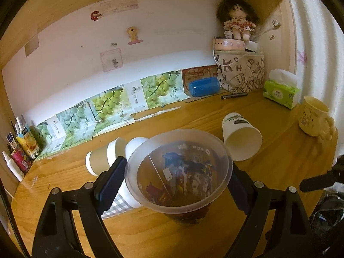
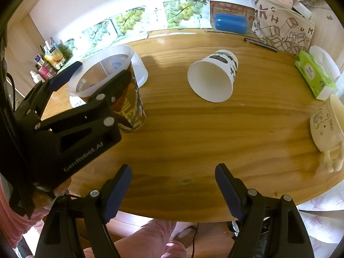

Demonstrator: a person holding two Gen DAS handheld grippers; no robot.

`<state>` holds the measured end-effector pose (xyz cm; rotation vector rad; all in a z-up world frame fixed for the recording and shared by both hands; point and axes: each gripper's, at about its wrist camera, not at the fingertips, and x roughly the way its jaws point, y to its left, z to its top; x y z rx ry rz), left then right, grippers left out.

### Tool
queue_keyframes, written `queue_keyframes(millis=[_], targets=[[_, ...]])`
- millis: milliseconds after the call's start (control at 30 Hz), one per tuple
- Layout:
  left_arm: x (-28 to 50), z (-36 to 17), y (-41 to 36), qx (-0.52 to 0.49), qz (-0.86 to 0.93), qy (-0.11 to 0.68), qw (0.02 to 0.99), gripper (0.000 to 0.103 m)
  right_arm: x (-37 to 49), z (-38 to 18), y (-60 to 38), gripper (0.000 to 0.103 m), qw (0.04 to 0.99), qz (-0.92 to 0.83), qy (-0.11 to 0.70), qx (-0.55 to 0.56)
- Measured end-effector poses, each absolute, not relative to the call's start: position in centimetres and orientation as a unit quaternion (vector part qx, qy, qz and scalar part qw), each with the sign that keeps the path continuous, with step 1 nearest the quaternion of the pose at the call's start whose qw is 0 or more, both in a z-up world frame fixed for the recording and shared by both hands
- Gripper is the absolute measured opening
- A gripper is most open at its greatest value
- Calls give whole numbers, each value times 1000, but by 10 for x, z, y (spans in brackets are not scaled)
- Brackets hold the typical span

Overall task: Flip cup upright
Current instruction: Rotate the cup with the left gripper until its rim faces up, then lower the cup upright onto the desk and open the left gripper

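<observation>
My left gripper [image 1: 175, 173] is shut on a clear plastic cup [image 1: 178, 172] with a printed sleeve. The cup stands upright with its base on the wooden table [image 2: 193, 133], mouth up. It also shows in the right wrist view [image 2: 107, 81], held by the left gripper [image 2: 94, 75]. My right gripper [image 2: 173, 191] is open and empty above the table's front edge. A white paper cup [image 2: 212, 75] with a dark print lies on its side mid-table, mouth toward me; it also shows in the left wrist view [image 1: 240, 137].
A brown-sleeved cup [image 1: 101, 157] and a white checked cup [image 1: 129, 193] lie behind the clear cup. A cream mug [image 2: 329, 126] lies on its side at the right edge. A tissue pack [image 2: 314, 75], pen [image 2: 260, 44], blue case [image 2: 231, 22] and printed bag [image 2: 283, 28] line the back.
</observation>
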<state>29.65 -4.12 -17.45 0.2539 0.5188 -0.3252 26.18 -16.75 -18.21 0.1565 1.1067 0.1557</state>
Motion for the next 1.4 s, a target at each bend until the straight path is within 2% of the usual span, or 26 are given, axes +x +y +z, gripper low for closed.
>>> queue_keyframes(millis=[667,1400], targets=[[277,-174,-45,142,-158,273,938,91,243,-182,-174,80,843,77,526,86],[263,-181,-50,136,-140,338,921,94,221,-183,-196,80,845,70,520,99]])
